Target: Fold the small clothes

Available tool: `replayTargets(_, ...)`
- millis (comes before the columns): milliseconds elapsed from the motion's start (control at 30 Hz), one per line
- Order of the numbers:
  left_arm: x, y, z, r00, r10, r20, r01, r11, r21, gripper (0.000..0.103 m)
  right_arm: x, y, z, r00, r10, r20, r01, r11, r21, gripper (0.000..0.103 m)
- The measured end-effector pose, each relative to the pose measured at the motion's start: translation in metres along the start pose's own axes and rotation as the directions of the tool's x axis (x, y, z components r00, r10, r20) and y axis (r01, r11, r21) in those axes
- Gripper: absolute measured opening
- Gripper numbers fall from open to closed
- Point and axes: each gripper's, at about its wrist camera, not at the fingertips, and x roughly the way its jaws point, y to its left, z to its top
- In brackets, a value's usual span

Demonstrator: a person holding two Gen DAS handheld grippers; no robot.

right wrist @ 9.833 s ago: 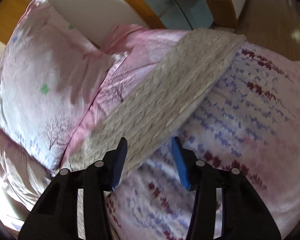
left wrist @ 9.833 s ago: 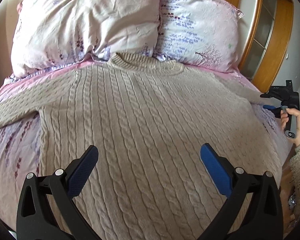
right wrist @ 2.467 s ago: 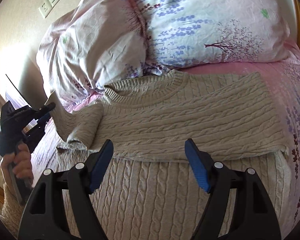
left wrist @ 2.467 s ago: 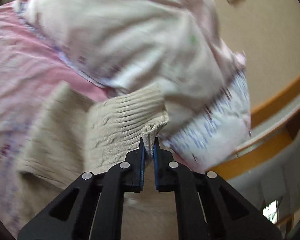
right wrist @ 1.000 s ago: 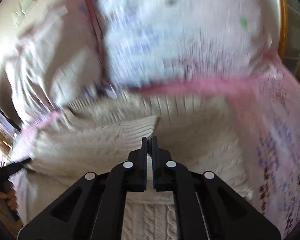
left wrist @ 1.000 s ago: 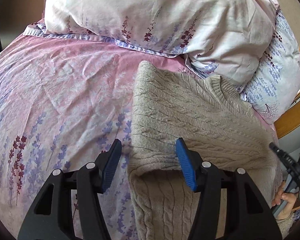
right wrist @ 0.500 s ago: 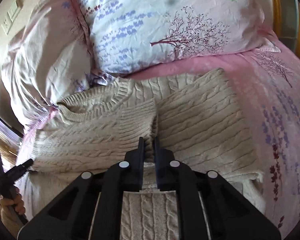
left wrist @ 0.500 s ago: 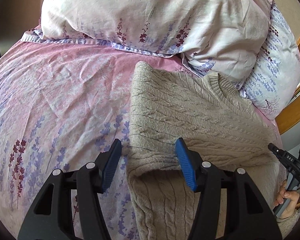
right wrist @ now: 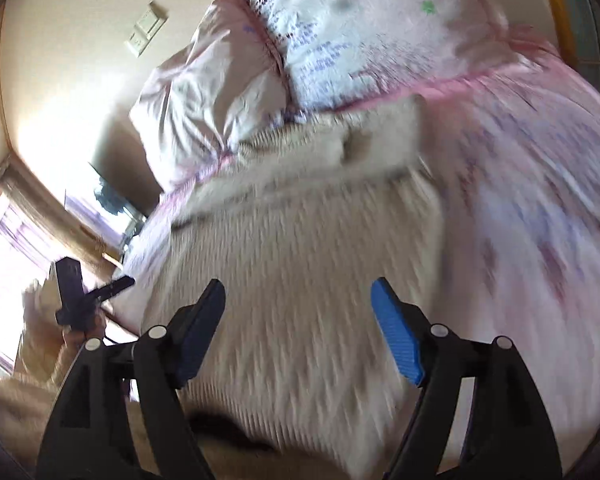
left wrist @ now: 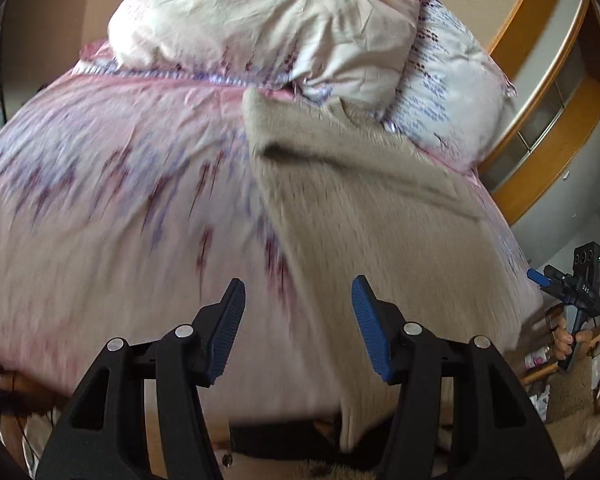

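My left gripper (left wrist: 298, 320) hangs with its jaws spread wide and nothing between them, above the pink flowered bedspread (left wrist: 100, 184) at the sweater's left edge. One beige cable-knit sweater (left wrist: 372, 216) lies flat on the bed, its sleeves folded in across the chest, its collar toward two pillows (left wrist: 260, 20) at the head. My right gripper (right wrist: 298, 328) is spread wide too, holding nothing, over the sweater's lower body. There is no container in either view. Only the left view shows the wooden headboard frame (left wrist: 548, 92) and my right hand; only the right view shows the wall switch (right wrist: 146, 28), the bright window and my left hand. Both views are blurred.
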Motion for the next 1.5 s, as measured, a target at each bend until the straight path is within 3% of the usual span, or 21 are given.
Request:
replayTargets(167, -0.016, 0.016, -0.049, 0.996, -0.073, -0.051, 0.068, 0.993, -0.095, 0.057, -0.025, -0.031, -0.058, 0.998, -0.038, -0.05, 0.044, 0.99, 0.135, 0.075)
replayTargets(300, -0.011, 0.026, -0.069, 0.991, -0.095, -0.097, 0.083, 0.989, -0.127, 0.057, -0.006, -0.055, -0.078, 0.996, 0.053, -0.071, -0.032, 0.965, 0.262, 0.075)
replayTargets(367, -0.004, 0.028, -0.075, 0.986, -0.116, -0.116, 0.099, 0.984, -0.145, 0.057, 0.003, -0.06, -0.081, 0.991, 0.124, -0.053, -0.103, 0.951, 0.293, 0.069)
replayTargets(433, 0.005, 0.027, -0.079, 0.979, -0.155, -0.135, 0.132, 0.977, -0.166, 0.058, 0.018, -0.064, -0.08, 0.979, 0.202, -0.037, -0.179, 0.929, 0.325, 0.054)
replayTargets(600, 0.03, 0.014, -0.086, 0.967, -0.182, -0.178, 0.154, 0.975, -0.161, 0.058, 0.033, -0.064, -0.083, 0.971, 0.231, -0.064, -0.197, 0.919, 0.34, 0.038)
replayTargets(800, 0.035, 0.004, -0.082, 0.948, -0.275, -0.161, 0.247, 0.953, -0.173, 0.058, 0.031, -0.05, -0.079, 0.958, 0.283, -0.048, -0.255, 0.916, 0.308, 0.033)
replayTargets(967, 0.04, 0.004, -0.075, 0.935, -0.33, -0.13, 0.296, 0.928, -0.228, 0.053, 0.036, -0.046, -0.075, 0.956, 0.288, -0.056, -0.259, 0.917, 0.304, 0.015)
replayTargets(1100, 0.051, 0.0, -0.075, 0.912, -0.37, -0.178, 0.314, 0.908, -0.278, 0.013, 0.035, -0.032, -0.072, 0.954, 0.292, -0.073, -0.266, 0.931, 0.251, 0.01)
replayTargets(1133, 0.051, -0.001, -0.075, 0.911, -0.372, -0.18, 0.315, 0.907, -0.281, 0.008, 0.032, -0.028, -0.07, 0.952, 0.298, -0.067, -0.276, 0.933, 0.231, 0.009)
replayTargets(1333, 0.033, -0.017, -0.054, 0.922, -0.358, -0.145, 0.323, 0.921, -0.218, 0.006, 0.008, 0.007, -0.039, 0.958, 0.287, 0.006, -0.286, 0.955, 0.082, 0.009)
replayTargets(1500, 0.003, -0.027, -0.006, 0.953, -0.302, -0.002, 0.299, 0.947, -0.117, 0.006, -0.011, 0.03, -0.004, 0.948, 0.285, 0.143, -0.282, 0.958, -0.042, 0.009)
